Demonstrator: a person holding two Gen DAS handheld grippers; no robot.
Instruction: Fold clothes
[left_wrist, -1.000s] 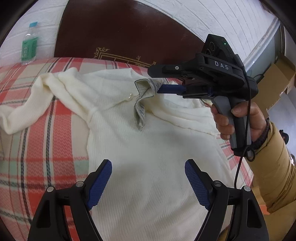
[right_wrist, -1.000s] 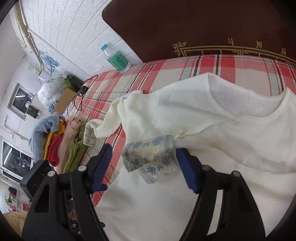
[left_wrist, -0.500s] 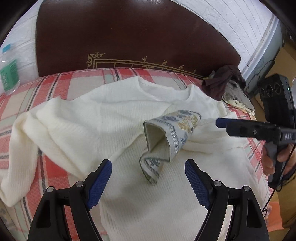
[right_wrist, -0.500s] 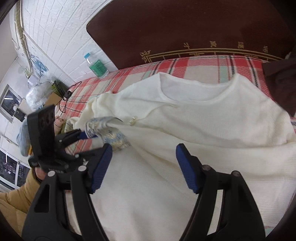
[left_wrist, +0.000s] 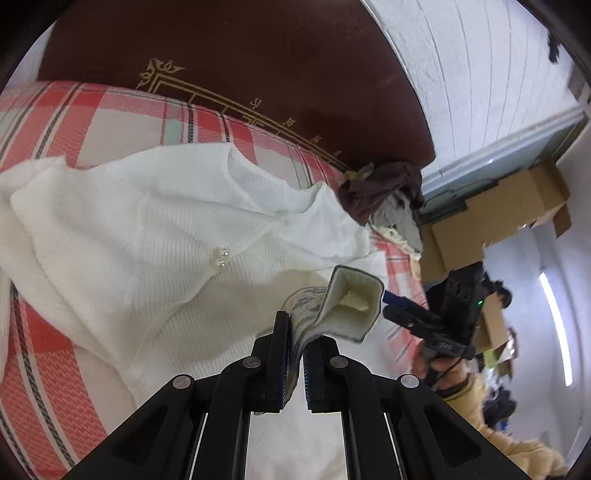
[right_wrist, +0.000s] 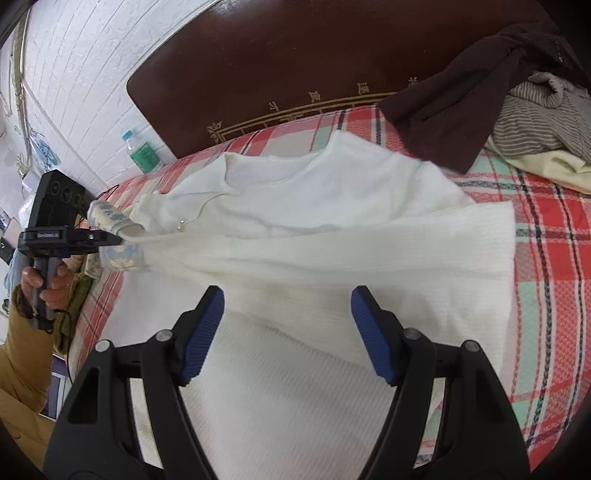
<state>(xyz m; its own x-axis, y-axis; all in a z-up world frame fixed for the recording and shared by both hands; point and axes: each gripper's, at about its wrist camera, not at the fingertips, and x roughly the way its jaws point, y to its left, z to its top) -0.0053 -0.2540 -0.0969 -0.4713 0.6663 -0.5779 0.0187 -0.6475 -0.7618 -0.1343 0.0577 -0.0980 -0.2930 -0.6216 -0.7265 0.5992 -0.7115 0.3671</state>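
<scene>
left tongs (left_wrist: 293, 354): just closed, clamped on patterned cuff (left_wrist: 332, 310)
right tongs (right_wrist: 288, 332): wide open, empty (over white sweater (right_wrist: 332, 229))
risk: thin bite, cuff slips when pulled, sleeve bunches

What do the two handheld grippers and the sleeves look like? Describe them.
Both are black plastic. The right gripper has ribbed blue pads on angular fingers with silver pivot screws. The left gripper has a grey pistol handle, a boxy black top with round lenses, a white label on its side, and a black cable hanging from it. The sleeve is mustard yellow.
</scene>
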